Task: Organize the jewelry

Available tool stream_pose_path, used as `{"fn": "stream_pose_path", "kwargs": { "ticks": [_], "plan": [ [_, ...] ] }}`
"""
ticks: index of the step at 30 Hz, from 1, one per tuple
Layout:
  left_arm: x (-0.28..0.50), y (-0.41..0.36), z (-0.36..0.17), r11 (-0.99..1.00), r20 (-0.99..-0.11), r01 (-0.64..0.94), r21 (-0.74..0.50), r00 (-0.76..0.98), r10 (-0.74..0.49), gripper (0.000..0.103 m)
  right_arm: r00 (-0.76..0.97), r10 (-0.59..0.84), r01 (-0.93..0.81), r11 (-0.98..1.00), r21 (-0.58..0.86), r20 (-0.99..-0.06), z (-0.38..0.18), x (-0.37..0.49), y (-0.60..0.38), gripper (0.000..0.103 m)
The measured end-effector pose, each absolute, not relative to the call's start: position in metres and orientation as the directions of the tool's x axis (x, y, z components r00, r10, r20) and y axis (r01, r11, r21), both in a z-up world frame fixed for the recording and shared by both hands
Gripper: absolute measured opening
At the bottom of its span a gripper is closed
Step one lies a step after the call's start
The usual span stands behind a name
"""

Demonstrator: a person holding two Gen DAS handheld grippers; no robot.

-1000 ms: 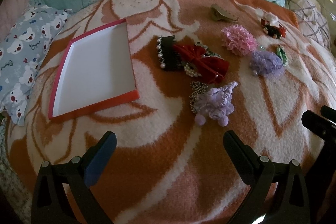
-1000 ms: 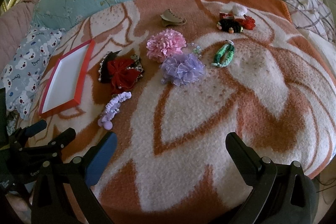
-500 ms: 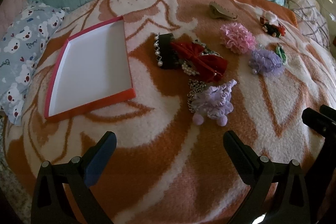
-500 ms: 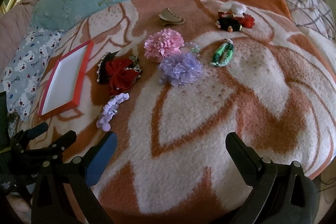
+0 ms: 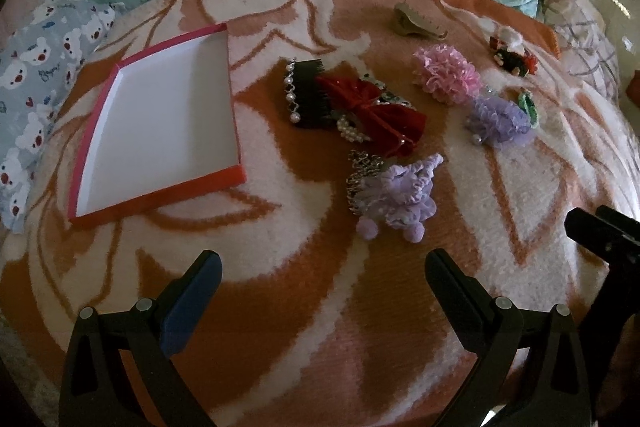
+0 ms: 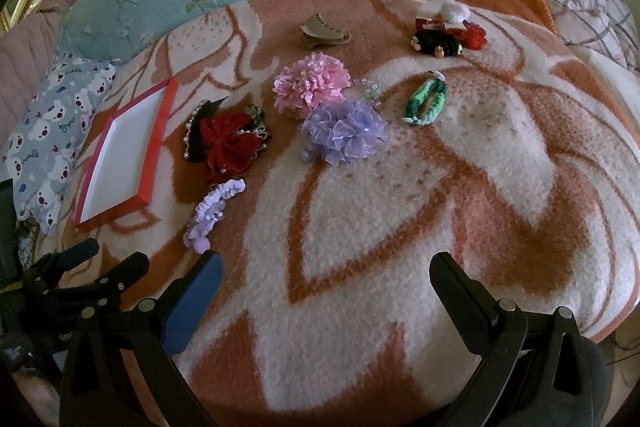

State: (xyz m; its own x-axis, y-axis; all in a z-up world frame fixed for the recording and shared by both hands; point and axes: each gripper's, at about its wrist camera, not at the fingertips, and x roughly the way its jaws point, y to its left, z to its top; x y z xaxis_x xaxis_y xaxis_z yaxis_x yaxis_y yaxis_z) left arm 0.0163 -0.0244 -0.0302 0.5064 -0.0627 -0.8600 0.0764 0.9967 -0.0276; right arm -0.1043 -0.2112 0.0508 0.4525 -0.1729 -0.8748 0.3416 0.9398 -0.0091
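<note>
A shallow red box (image 5: 160,123) with a white inside lies open. Beside it a red bow (image 5: 372,111) rests on a black comb (image 5: 306,95). Nearer lies a lilac scrunchie (image 5: 400,195); farther off, a pink flower (image 5: 446,73), a purple flower (image 5: 500,121), a green tie (image 6: 426,99) and a tan claw clip (image 5: 416,21).

You are looking at an orange-and-cream flower-patterned blanket (image 6: 400,207), a red-rimmed white tray (image 5: 160,131), a dark red velvet bow (image 5: 372,111), pink (image 6: 312,83) and lilac (image 6: 344,131) ruffled scrunchies, and a green braided band (image 6: 426,99).
</note>
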Motion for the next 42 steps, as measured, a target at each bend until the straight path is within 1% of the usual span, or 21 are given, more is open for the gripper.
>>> {"fn": "stream_pose_path", "kwargs": {
  "ticks": [4, 7, 10, 14, 16, 17, 18, 19, 21, 22, 23, 24, 25, 26, 27, 29, 30, 31, 32, 35, 42],
  "plan": [
    [0.02, -0.024, -0.033, 0.994, -0.857, 0.096, -0.054, 0.506, -0.095, 0.102, 0.458, -0.161, 0.344, 0.939, 0.008, -0.874, 0.049, -0.101, -0.216, 0.102],
    [0.028, -0.022, -0.036, 0.986, -0.847, 0.118, -0.116, 0.507, -0.161, 0.102, 0.462, -0.151, 0.345, 0.938, 0.021, -0.874, 0.048, -0.096, -0.22, 0.102],
    [0.038, -0.022, -0.04, 0.982, -0.838, 0.136, -0.129, 0.515, -0.181, 0.102, 0.477, -0.153, 0.347, 0.937, 0.026, -0.866, 0.049, -0.087, -0.227, 0.102],
    [0.056, -0.033, -0.05, 0.965, -0.84, 0.218, -0.148, 0.487, -0.239, 0.1, 0.492, -0.145, 0.361, 0.931, 0.05, -0.858, 0.048, -0.066, -0.242, 0.097],
    [0.066, -0.039, -0.058, 0.955, -0.844, 0.248, -0.164, 0.466, -0.266, 0.096, 0.491, -0.148, 0.37, 0.928, 0.052, -0.859, 0.045, -0.057, -0.249, 0.092],
    [0.07, -0.041, -0.06, 0.953, -0.847, 0.255, -0.161, 0.459, -0.266, 0.091, 0.484, -0.153, 0.378, 0.925, 0.048, -0.862, 0.043, -0.051, -0.254, 0.088],
    [0.075, -0.045, -0.065, 0.952, -0.853, 0.266, -0.154, 0.45, -0.264, 0.085, 0.477, -0.156, 0.384, 0.922, 0.045, -0.865, 0.04, -0.045, -0.258, 0.086],
    [0.08, -0.047, -0.07, 0.949, -0.858, 0.276, -0.149, 0.441, -0.263, 0.081, 0.47, -0.159, 0.39, 0.92, 0.042, -0.868, 0.037, -0.039, -0.261, 0.084],
    [0.091, -0.052, -0.08, 0.948, -0.867, 0.287, -0.138, 0.427, -0.256, 0.07, 0.459, -0.17, 0.4, 0.916, 0.032, -0.872, 0.032, -0.031, -0.268, 0.081],
    [0.096, -0.055, -0.084, 0.946, -0.87, 0.292, -0.141, 0.419, -0.259, 0.067, 0.454, -0.174, 0.404, 0.914, 0.027, -0.874, 0.029, -0.026, -0.27, 0.077],
    [0.1, -0.057, -0.088, 0.944, -0.873, 0.296, -0.145, 0.411, -0.263, 0.059, 0.445, -0.178, 0.406, 0.914, 0.021, -0.878, 0.025, -0.02, -0.272, 0.074],
    [0.104, -0.058, -0.093, 0.94, -0.877, 0.304, -0.152, 0.398, -0.27, 0.053, 0.44, -0.178, 0.405, 0.914, 0.017, -0.88, 0.022, -0.016, -0.274, 0.072],
    [0.107, -0.06, -0.097, 0.938, -0.879, 0.311, -0.152, 0.392, -0.272, 0.052, 0.432, -0.178, 0.406, 0.914, 0.014, -0.884, 0.017, -0.012, -0.275, 0.066],
    [0.109, -0.062, -0.101, 0.937, -0.878, 0.318, -0.147, 0.394, -0.272, 0.046, 0.421, -0.175, 0.409, 0.913, 0.014, -0.89, 0.012, -0.009, -0.277, 0.059],
    [0.111, -0.063, -0.102, 0.935, -0.876, 0.323, -0.145, 0.397, -0.272, 0.042, 0.409, -0.163, 0.41, 0.912, 0.021, -0.898, 0.006, -0.006, -0.279, 0.053],
    [0.113, -0.06, -0.102, 0.929, -0.869, 0.334, -0.159, 0.4, -0.292, 0.038, 0.405, -0.133, 0.411, 0.91, 0.05, -0.905, -0.001, -0.006, -0.281, 0.026],
    [0.112, -0.059, -0.1, 0.928, -0.863, 0.334, -0.165, 0.405, -0.3, 0.033, 0.416, -0.127, 0.408, 0.911, 0.06, -0.901, -0.001, -0.009, -0.279, 0.021],
    [0.111, -0.055, -0.098, 0.928, -0.857, 0.33, -0.171, 0.415, -0.306, 0.032, 0.427, -0.129, 0.402, 0.914, 0.06, -0.895, 0.002, -0.011, -0.277, 0.017],
    [0.108, -0.051, -0.095, 0.927, -0.852, 0.328, -0.181, 0.419, -0.315, 0.019, 0.44, -0.13, 0.395, 0.916, 0.062, -0.888, 0.005, -0.015, -0.274, 0.015],
    [0.106, -0.036, -0.089, 0.921, -0.833, 0.308, -0.239, 0.422, -0.357, 0.018, 0.468, -0.113, 0.38, 0.921, 0.084, -0.877, 0.014, -0.022, -0.267, 0.011],
    [0.087, -0.01, -0.07, 0.908, -0.793, 0.287, -0.306, 0.45, -0.41, 0.017, 0.527, -0.003, 0.314, 0.93, 0.191, -0.85, 0.028, -0.036, -0.248, 0.011]
  ]
}}
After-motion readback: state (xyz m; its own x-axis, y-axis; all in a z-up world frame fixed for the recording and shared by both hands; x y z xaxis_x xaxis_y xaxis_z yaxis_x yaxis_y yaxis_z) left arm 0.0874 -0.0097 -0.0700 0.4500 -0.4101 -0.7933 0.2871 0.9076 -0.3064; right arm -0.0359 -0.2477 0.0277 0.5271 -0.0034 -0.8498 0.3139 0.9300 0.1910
